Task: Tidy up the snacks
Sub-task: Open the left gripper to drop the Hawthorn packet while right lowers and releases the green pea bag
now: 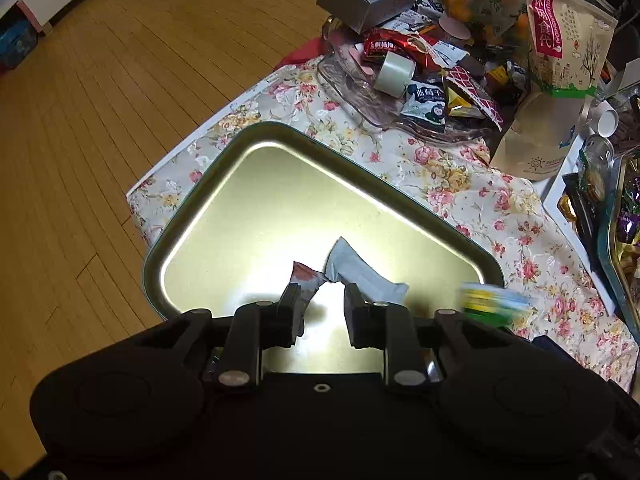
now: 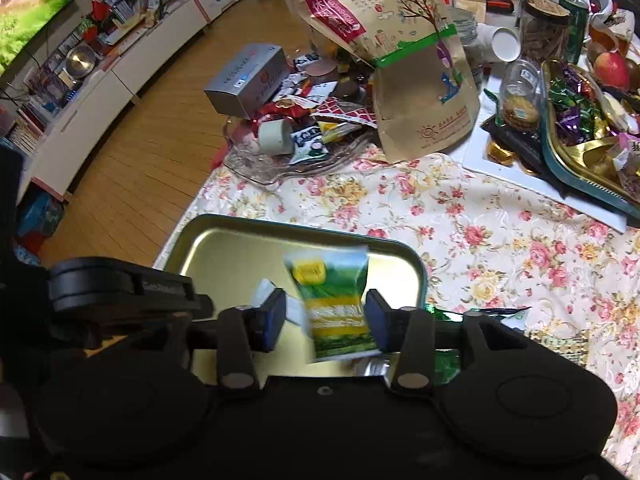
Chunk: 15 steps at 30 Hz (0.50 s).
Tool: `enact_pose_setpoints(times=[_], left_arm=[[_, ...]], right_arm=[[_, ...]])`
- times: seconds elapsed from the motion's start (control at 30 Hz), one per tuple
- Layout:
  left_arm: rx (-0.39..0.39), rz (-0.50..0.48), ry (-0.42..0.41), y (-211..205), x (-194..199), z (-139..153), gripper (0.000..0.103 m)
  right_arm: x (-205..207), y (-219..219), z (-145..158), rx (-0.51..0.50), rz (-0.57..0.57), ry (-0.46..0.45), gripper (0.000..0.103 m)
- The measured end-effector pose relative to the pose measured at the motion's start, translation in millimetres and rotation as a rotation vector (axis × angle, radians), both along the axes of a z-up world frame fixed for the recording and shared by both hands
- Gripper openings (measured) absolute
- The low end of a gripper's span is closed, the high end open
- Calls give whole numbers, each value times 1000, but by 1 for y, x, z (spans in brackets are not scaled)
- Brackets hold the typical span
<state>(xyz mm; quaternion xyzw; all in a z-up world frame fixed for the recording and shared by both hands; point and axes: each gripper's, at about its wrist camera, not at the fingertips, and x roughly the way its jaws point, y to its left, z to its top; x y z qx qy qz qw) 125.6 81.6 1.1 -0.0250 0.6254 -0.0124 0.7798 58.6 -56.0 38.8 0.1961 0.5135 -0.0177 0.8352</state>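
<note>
my right gripper [image 2: 326, 322] has its fingers spread wide, and the green-and-yellow snack packet [image 2: 334, 308] sits blurred between them, apparently loose; i cannot tell if either pad touches it. it hangs over the near right part of the gold tin tray [image 2: 224, 248]. my left gripper [image 1: 323, 312] is also parted, holding nothing, poised above the same tray, where a grey-blue wrapped bar [image 1: 362, 272] and a small reddish packet [image 1: 306, 278] lie just ahead of the fingertips. the tray rests on the floral cloth [image 2: 480, 240] over the tabletop; further out, a clear glass dish [image 2: 272, 164] heaped with mixed snacks and a tall kraft pouch [image 2: 416, 76].
</note>
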Motion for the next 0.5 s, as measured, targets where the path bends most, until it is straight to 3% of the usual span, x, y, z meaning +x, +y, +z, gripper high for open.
enact_pose_setpoints(times=[0.17, 0.5], left_arm=[[6, -50, 9, -10, -3, -1, 33], [-19, -202, 33, -47, -18, -3, 33]], right_arm=[[-1, -6, -2, -14, -16, 17, 48], [-9, -42, -18, -4, -130, 143, 48]])
